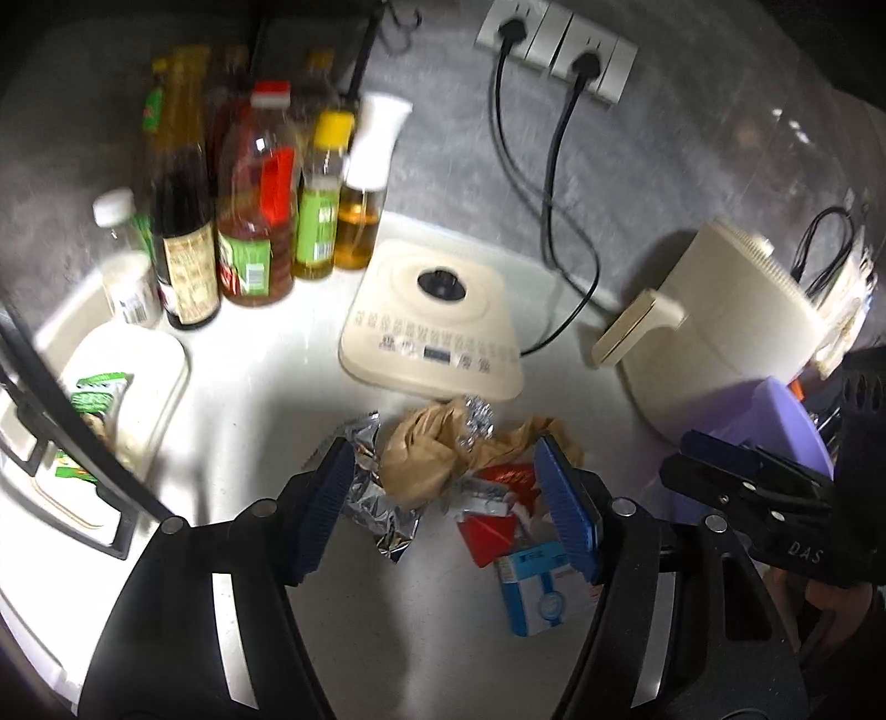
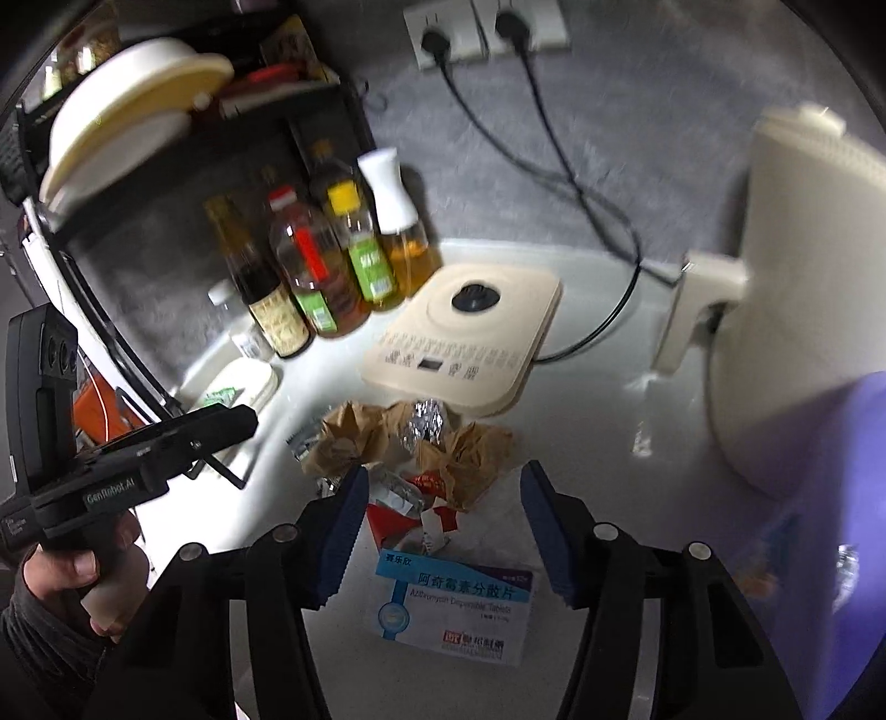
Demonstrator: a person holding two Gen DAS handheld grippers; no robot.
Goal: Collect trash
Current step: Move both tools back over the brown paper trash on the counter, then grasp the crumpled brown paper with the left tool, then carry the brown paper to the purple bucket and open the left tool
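Blue-padded fingers of the left gripper [image 1: 448, 509] stand wide apart over a heap of trash on the white countertop [image 1: 266, 387], closed on nothing; crumpled foil [image 1: 376, 498] lies by its left pad and a torn red packet [image 1: 493, 515] by its right. Likewise the right gripper [image 2: 443, 531] is spread wide and holds nothing, with a blue-and-white medicine box [image 2: 454, 609] flat on the counter between its fingers. Just past both tips sits crumpled brown paper [image 1: 426, 448] with a small ball of foil [image 1: 476, 421] on top, all of it touching in one pile.

Behind the pile rests a cream appliance base [image 1: 432, 321] with a row of buttons, its black cord running up to wall sockets [image 1: 554, 44] on the grey backsplash. To the left stands a cluster of oil and sauce bottles [image 1: 249, 205] against the wall, with a white lidded tub [image 1: 133, 399] nearer the counter's edge. To the right stands a cream air fryer [image 1: 720, 332], and beside it a purple bin [image 1: 775, 421]. In the right wrist view a black shelf rack [image 2: 166, 111] above the bottles carries a pale bowl [image 2: 127, 94]
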